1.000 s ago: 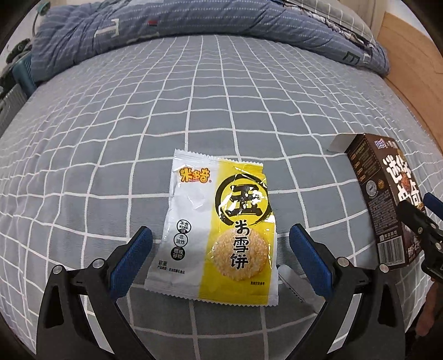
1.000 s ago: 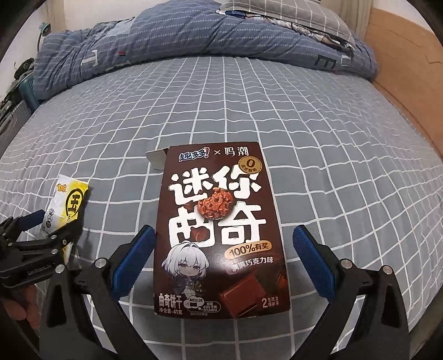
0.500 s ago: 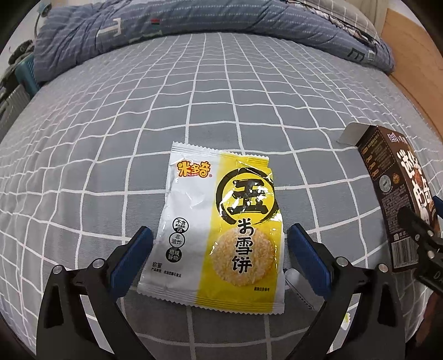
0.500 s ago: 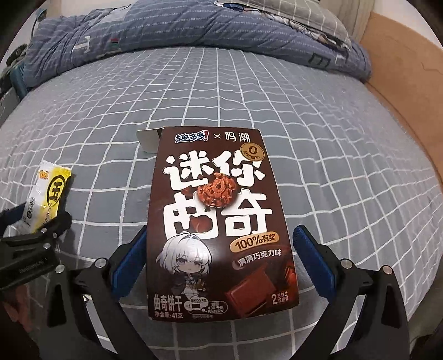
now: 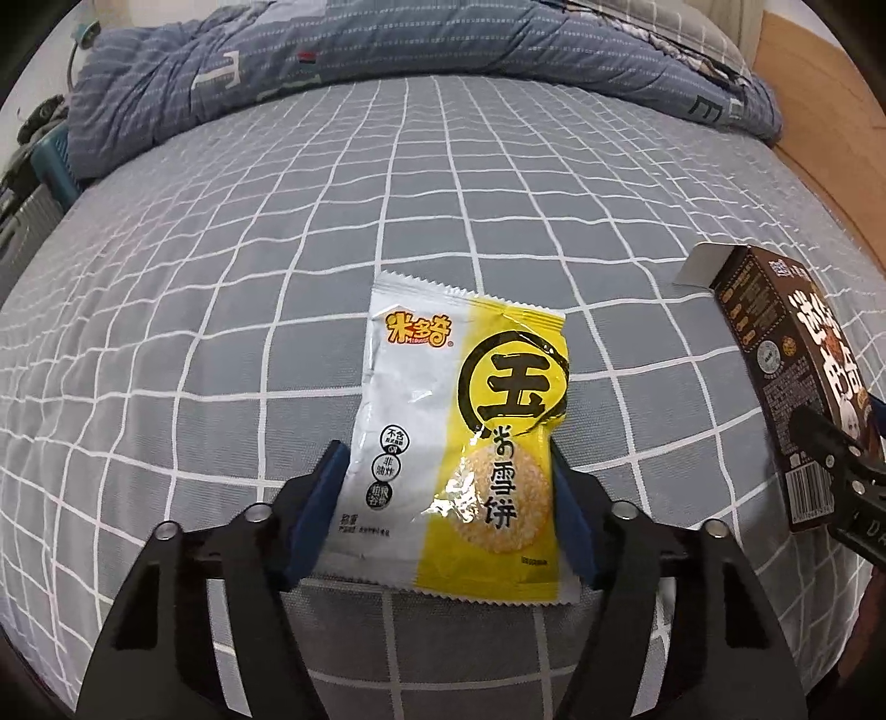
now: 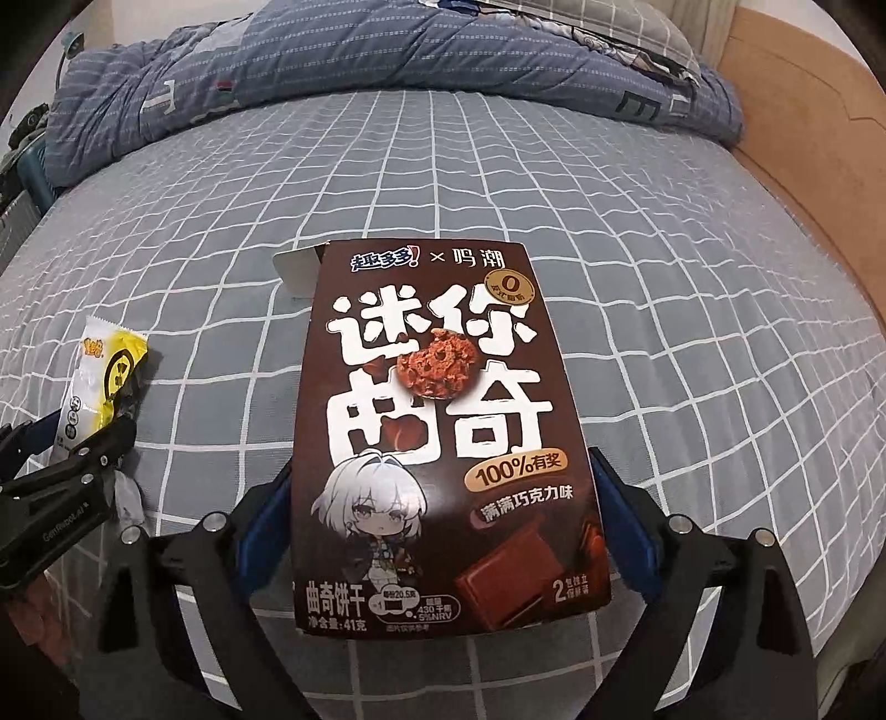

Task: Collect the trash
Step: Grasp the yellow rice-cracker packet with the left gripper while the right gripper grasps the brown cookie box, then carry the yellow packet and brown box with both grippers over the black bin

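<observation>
A white and yellow snack wrapper [image 5: 459,415] lies on the grey checked bedsheet [image 5: 277,249]. My left gripper [image 5: 446,504] is closing on it: both blue pads press its side edges and the foil buckles between them. In the right wrist view the wrapper [image 6: 111,376] shows at the left, inside the left gripper [image 6: 77,437]. A brown cookie box [image 6: 443,387] with an open end flap sits between the pads of my right gripper [image 6: 443,515], whose jaws are closing and touch both long sides. The box [image 5: 775,354] also shows at the left wrist view's right edge.
A bunched blue striped quilt [image 5: 387,72] and a checked pillow [image 6: 609,22] lie across the far end of the bed. A wooden bed frame [image 6: 803,111] runs along the right side. Dark clutter [image 5: 39,166] stands past the left edge.
The left jaws have swung in from wide open onto the wrapper, which has crumpled between them. The right jaws have narrowed onto the box's sides. Both hands have stayed in place.
</observation>
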Tool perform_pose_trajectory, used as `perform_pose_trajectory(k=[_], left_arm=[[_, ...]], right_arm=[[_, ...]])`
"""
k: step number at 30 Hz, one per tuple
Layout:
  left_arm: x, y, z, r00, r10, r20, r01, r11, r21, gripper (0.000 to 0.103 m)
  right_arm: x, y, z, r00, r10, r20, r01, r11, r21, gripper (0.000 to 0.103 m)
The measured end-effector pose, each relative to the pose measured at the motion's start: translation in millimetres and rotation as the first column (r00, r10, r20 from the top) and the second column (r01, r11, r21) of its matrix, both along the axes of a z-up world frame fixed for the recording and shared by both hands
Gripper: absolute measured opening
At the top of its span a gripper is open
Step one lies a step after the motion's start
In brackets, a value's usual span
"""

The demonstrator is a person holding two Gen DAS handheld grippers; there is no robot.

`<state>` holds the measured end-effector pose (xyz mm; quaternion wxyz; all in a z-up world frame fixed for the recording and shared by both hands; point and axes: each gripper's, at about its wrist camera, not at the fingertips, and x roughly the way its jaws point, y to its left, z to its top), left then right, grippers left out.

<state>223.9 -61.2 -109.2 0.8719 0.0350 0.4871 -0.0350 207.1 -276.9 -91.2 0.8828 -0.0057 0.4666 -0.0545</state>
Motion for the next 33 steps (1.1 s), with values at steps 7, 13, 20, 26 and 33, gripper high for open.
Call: perform_pose_trajectory(k=[7, 13, 20, 26, 33], left_arm=[[-3, 3, 9, 1.0, -0.009, 0.003, 0.009, 1.0, -0.026, 0.051], [-11, 10, 23, 1.0, -0.002, 0.025, 0.003, 0.999, -0.045, 0.05], [-26, 16, 38, 0.999, -0.002, 0.036, 0.004, 0.998, -0.065, 0.05], [-41, 21, 50, 0.999, -0.005, 0.053, 0.008, 0.998, -0.059, 0.05], [-64, 24, 57, 0.997, -0.012, 0.079, 0.015, 0.999, -0.039, 0.048]], right_arm=[[-6, 0, 12, 1.0, -0.008, 0.023, 0.008, 1.0, 0.011, 0.089], [-16, 4, 19, 0.998, 0.004, 0.058, -0.004, 1.0, -0.012, 0.089], [-30, 16, 29, 0.995, 0.021, 0.102, -0.018, 0.999, -0.029, 0.089], [-39, 26, 34, 0.993, 0.035, 0.116, -0.031, 0.999, -0.037, 0.089], [-66, 38, 36, 0.99, 0.057, 0.127, -0.052, 0.998, -0.042, 0.089]])
